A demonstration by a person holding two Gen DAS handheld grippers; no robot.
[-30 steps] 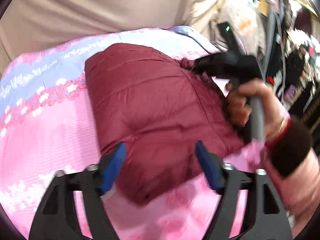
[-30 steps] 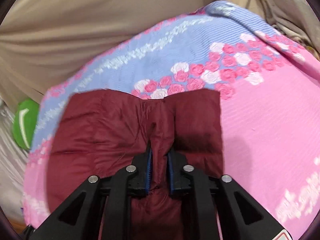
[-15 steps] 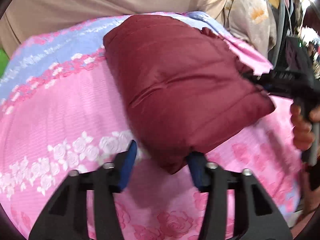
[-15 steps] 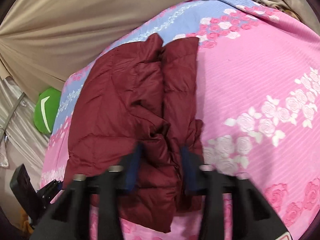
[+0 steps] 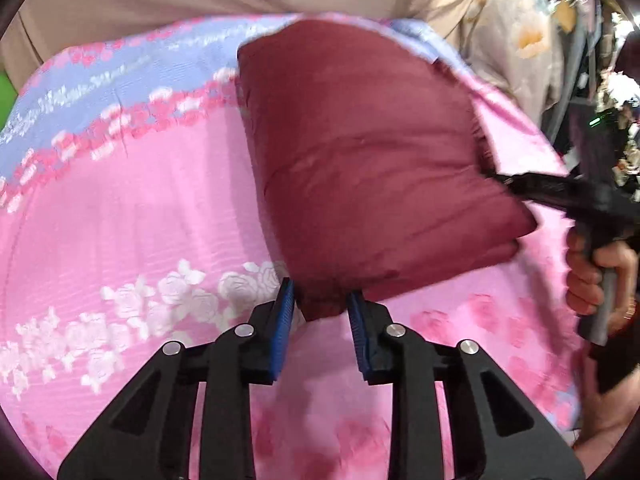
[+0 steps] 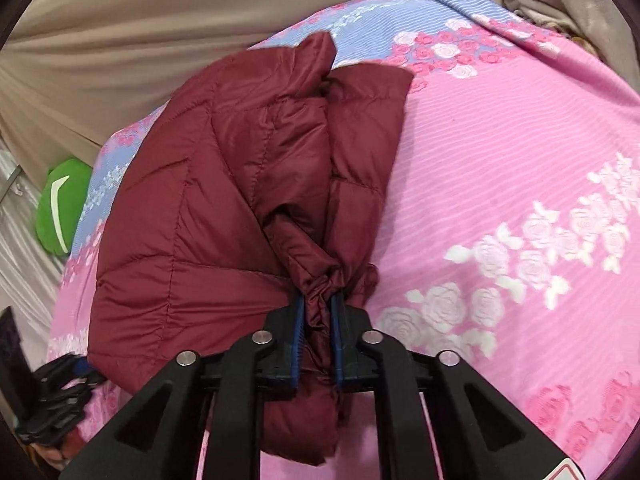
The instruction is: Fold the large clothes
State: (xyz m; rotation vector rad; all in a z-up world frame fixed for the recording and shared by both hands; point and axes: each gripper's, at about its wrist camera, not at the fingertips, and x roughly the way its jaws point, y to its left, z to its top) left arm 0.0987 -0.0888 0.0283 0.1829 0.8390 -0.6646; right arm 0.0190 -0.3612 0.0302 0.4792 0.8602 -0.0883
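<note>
A dark red quilted puffer jacket (image 5: 360,152) lies bunched on a pink and blue floral bedspread (image 5: 120,220). My left gripper (image 5: 321,312) has its blue pads around the jacket's near corner, jaws narrowed on it. In the right wrist view the jacket (image 6: 208,216) is folded into a thick bundle, and my right gripper (image 6: 318,320) is shut on a gathered fold at its near edge. The right gripper also shows in the left wrist view (image 5: 568,192), biting the jacket's right edge.
A beige curtain (image 6: 120,32) hangs behind the bed. A green cushion (image 6: 60,208) sits off the bed's left side. Cluttered shelves and hanging clothes (image 5: 592,60) stand at the right. The left gripper's body (image 6: 48,392) shows at the bedspread's lower left.
The left gripper's jaws have narrowed around the jacket's corner. The right gripper went from shut to open and is now shut on a gathered fold. The jacket has bunched up.
</note>
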